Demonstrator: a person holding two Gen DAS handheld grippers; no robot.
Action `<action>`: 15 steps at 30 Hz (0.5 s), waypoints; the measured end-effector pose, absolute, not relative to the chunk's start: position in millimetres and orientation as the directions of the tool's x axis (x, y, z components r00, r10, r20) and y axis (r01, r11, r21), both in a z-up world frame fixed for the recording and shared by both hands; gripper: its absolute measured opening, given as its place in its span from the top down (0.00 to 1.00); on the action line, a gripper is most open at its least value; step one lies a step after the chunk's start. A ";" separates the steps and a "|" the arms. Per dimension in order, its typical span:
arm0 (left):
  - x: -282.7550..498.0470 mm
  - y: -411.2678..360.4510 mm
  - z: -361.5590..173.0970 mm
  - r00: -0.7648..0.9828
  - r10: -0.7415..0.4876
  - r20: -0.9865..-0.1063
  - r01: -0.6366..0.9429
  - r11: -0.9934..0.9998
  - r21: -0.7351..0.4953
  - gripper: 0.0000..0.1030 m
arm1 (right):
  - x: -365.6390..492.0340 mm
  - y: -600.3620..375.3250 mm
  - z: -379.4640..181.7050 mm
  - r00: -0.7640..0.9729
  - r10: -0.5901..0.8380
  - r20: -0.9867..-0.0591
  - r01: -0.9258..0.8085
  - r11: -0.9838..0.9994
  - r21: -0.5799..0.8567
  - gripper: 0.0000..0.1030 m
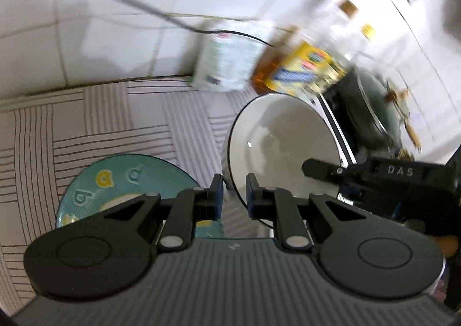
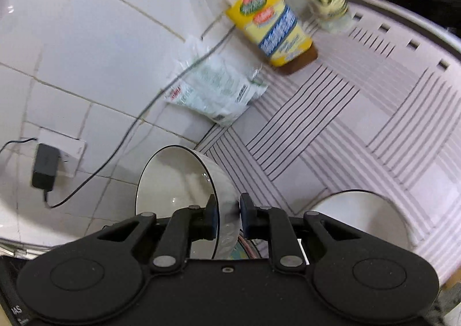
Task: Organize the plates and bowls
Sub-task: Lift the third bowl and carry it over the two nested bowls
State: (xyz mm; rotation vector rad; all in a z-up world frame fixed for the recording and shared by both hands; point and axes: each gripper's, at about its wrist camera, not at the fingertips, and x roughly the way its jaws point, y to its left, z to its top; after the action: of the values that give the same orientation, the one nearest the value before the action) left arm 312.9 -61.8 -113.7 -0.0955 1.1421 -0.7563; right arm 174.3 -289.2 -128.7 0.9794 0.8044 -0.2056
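Bowls first: your left gripper (image 1: pixel 234 196) is closed down to a narrow gap on the rim of a white bowl (image 1: pixel 282 138), which hangs tipped with its inside facing you, over the right edge of the striped mat (image 1: pixel 86 124). Left of it, a teal plate (image 1: pixel 124 182) lies flat on the mat near the front edge. At the mat's back edge a plastic bag (image 1: pixel 222 63) and a yellow-labelled bottle (image 1: pixel 302 66) stand against the tiled wall.

Your right gripper (image 2: pixel 227 215) pinches the wall of a tilted bowl (image 2: pixel 175 182), one pad inside and one outside, its opening turned left. Low on the right, a black-rimmed bowl (image 2: pixel 360 216) shows over the mat; you cannot tell whether it is the one in your left gripper.
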 end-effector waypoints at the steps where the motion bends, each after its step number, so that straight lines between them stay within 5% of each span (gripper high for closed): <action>1: 307.5 -65.5 -109.1 0.187 -0.579 -0.793 0.504 0.750 -0.428 0.86 | 164.0 -291.7 -124.1 0.703 0.182 -0.688 0.495 0.569 0.656 0.81; 15: 239.1 -132.0 -120.0 0.067 -0.515 -0.854 0.628 0.687 -0.365 0.86 | 72.1 -326.5 -148.3 0.740 0.092 -0.666 0.535 0.519 0.667 0.79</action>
State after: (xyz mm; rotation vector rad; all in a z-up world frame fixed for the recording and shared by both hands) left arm 239.1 -132.0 -120.0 0.1112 1.2316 -0.8639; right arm 72.1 -326.5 -148.3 1.0075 0.7129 -0.2939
